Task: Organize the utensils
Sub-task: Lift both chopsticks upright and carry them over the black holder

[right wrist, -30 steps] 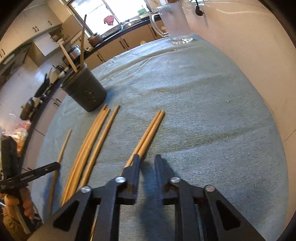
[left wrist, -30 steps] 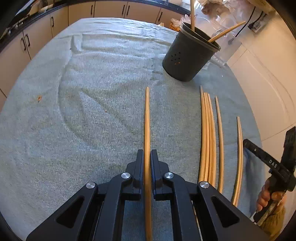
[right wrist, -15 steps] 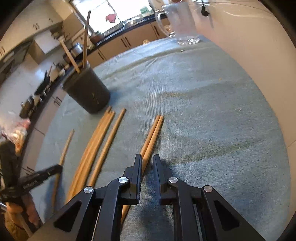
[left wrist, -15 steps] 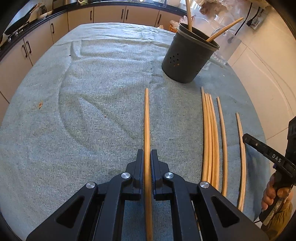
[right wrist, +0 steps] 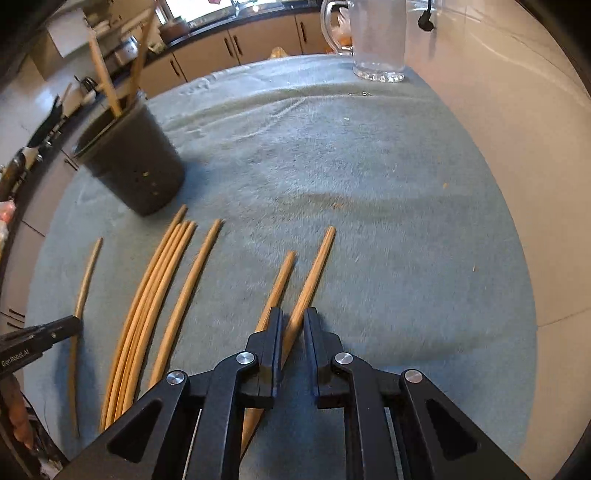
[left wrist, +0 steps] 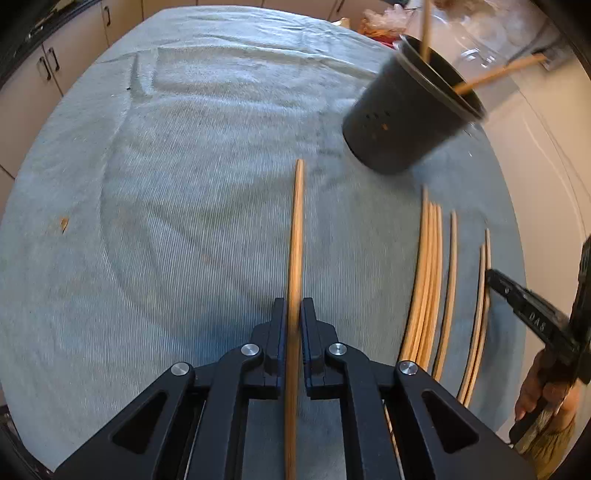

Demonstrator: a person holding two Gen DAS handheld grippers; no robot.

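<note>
Here, grey cloth (left wrist: 184, 184), kitchen cabinets (right wrist: 236, 44) behind, both hand-held grippers clamping chopsticks.

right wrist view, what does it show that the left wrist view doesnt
Only the right wrist view shows the right gripper shut on one chopstick, with a second chopstick lying just left of it, and the glass pitcher's handle in full.

Only the left wrist view shows the left gripper shut on a single chopstick, and the hand holding the other gripper.

Both show the dark holder with two chopsticks standing in it, the loose chopsticks lying on the cloth, and the grey cloth.
</note>
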